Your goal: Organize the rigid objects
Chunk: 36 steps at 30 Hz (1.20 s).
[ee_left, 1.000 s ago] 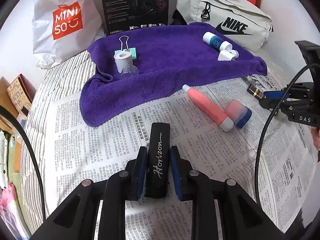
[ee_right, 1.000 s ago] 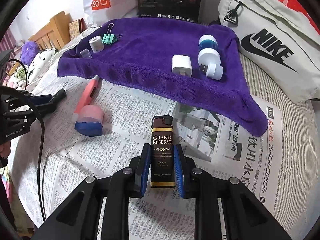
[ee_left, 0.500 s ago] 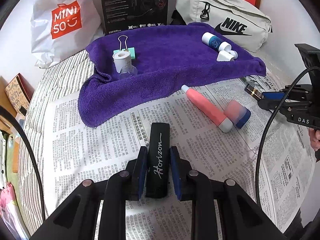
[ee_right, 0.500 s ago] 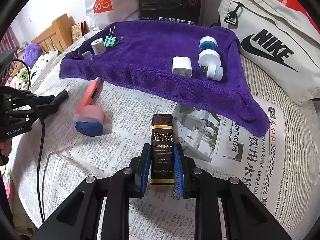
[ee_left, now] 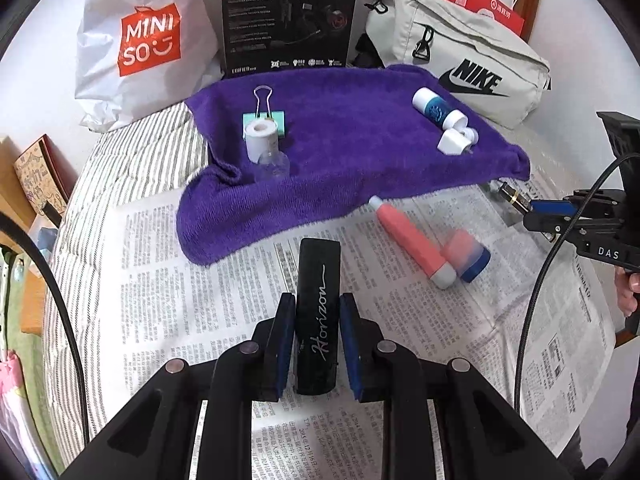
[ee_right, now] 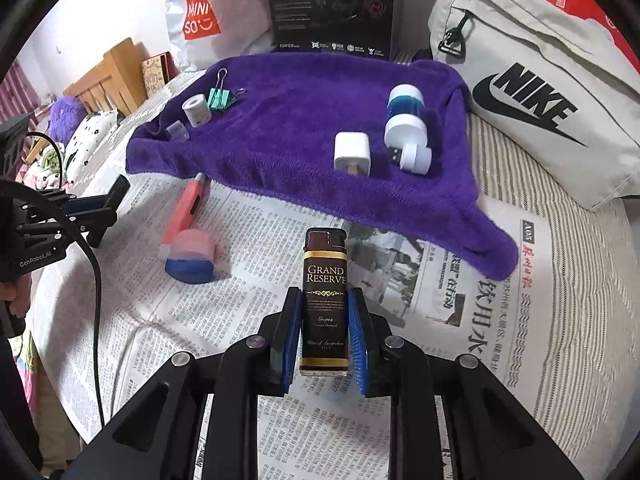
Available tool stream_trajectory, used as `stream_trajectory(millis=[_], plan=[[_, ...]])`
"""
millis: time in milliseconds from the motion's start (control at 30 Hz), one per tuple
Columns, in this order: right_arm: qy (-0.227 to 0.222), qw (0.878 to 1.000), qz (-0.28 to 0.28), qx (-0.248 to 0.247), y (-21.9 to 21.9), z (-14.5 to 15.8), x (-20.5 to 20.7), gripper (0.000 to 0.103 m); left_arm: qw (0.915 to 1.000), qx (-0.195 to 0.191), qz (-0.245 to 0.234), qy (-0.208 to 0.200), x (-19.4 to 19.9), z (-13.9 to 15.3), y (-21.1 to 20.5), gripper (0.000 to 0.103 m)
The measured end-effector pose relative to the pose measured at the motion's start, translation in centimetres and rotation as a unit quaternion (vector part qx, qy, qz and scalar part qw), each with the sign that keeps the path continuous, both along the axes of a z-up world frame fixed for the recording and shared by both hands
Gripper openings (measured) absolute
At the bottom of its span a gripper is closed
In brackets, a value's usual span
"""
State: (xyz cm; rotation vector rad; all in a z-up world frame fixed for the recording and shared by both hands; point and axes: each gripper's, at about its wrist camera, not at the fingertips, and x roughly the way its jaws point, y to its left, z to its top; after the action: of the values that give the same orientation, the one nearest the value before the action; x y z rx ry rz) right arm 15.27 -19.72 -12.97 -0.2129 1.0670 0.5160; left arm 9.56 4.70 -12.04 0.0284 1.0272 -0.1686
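My left gripper (ee_left: 316, 312) is shut on a black bar marked Horizon (ee_left: 318, 312), held above the newspaper. My right gripper (ee_right: 325, 312) is shut on a brown Grand Reserve lighter (ee_right: 325, 300), also above the newspaper. A purple towel (ee_left: 352, 148) lies beyond, carrying a green binder clip (ee_left: 266, 118), a white tape roll (ee_left: 260, 138), a small clear bottle (ee_left: 274, 166), a blue-white tube (ee_left: 436, 108) and a white charger (ee_right: 352, 153). A pink pen (ee_left: 412, 242) and a pink-blue cap (ee_left: 468, 254) lie on the newspaper between the grippers.
A Miniso bag (ee_left: 144, 48), a black box (ee_left: 288, 16) and a grey Nike bag (ee_left: 460, 60) stand behind the towel. The newspaper (ee_left: 200, 300) covers a striped bedsheet. A wooden headboard (ee_right: 108, 80) is at the left.
Both grippers have drawn slightly nearer to the towel, still holding their objects. Nothing on the towel or newspaper has moved.
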Motion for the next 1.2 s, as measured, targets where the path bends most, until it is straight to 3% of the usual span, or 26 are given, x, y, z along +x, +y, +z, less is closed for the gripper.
stream_trajectory(millis=[167,333,533,700,1200], plan=[[-0.003,1.000,-0.001,0.004,0.0,0.9,0.6,0.023,1.0000,-0.006,-0.007,-0.004,0.6,1.1,-0.1,0.019],[-0.003,1.000,0.008,0.003,0.6,1.2,0.8,0.023,0.9996,0.024,-0.004,0.016,1.0,-0.1,-0.3,0.019],[0.000,1.000,0.009,0.002,0.7,0.8,0.7,0.023,0.9996,0.014,-0.015,0.022,0.3,-1.2,-0.4,0.020],[0.010,1.000,0.009,0.002,0.6,0.0,0.7,0.023,0.9984,0.041,-0.022,0.032,0.3,-2.2,-1.3,0.023],[0.011,1.000,0.009,0.006,0.2,0.3,0.4,0.023,0.9996,0.010,-0.007,0.024,0.7,-1.3,-0.5,0.021]])
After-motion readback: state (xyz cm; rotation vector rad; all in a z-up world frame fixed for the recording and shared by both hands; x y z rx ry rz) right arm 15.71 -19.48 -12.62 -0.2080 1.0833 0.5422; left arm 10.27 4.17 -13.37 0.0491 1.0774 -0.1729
